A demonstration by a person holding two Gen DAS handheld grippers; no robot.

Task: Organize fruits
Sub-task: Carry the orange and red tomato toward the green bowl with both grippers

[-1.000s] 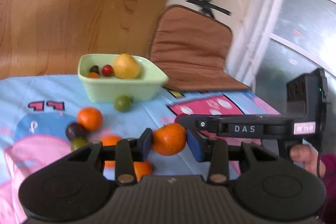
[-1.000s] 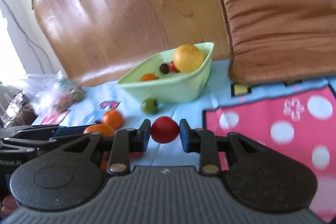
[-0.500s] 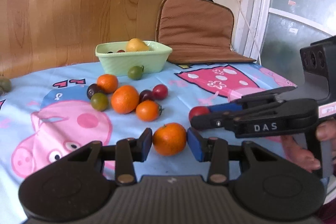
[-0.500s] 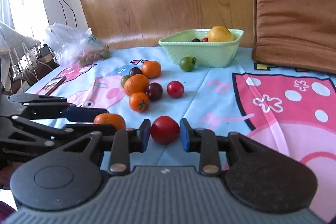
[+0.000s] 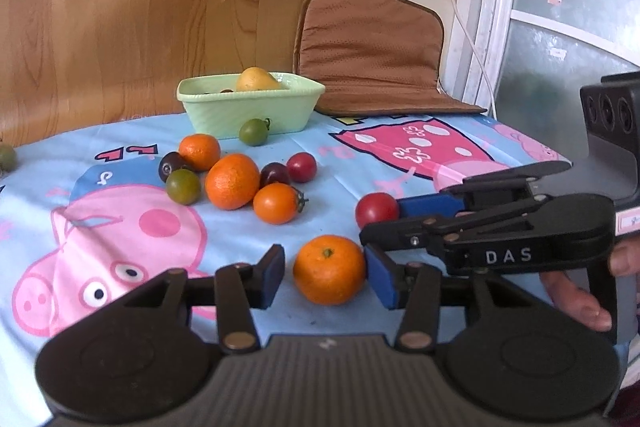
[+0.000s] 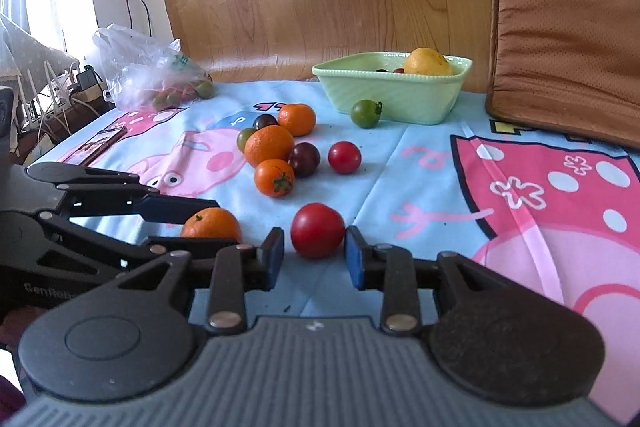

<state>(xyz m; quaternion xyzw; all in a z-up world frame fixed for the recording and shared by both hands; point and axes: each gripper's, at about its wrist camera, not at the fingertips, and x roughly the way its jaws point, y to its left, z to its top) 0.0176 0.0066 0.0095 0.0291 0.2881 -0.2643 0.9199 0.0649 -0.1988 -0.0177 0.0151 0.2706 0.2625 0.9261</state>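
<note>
Left gripper [image 5: 325,273] and right gripper [image 6: 314,254], fingers just opening, loosely flank a tangerine [image 5: 329,269] and a red tomato [image 6: 317,230]; mixed fruit [image 5: 232,180] and green bowl [image 5: 224,115] lie beyond on the worktop.

Loose fruit cluster [image 5: 236,179] between tongs and green bowl [image 5: 248,111]; right flank bare.

The bowl [image 5: 224,115] stands behind a fruit cluster [image 5: 232,181] on the tablecloth [image 5: 120,227], cushion [image 5: 368,47] to its right.

Wood-panelled wall [image 5: 140,7] behind a cartoon tablecloth [image 5: 100,227] — brown cushion [image 5: 368,51], frosted window [image 5: 572,7].
</note>
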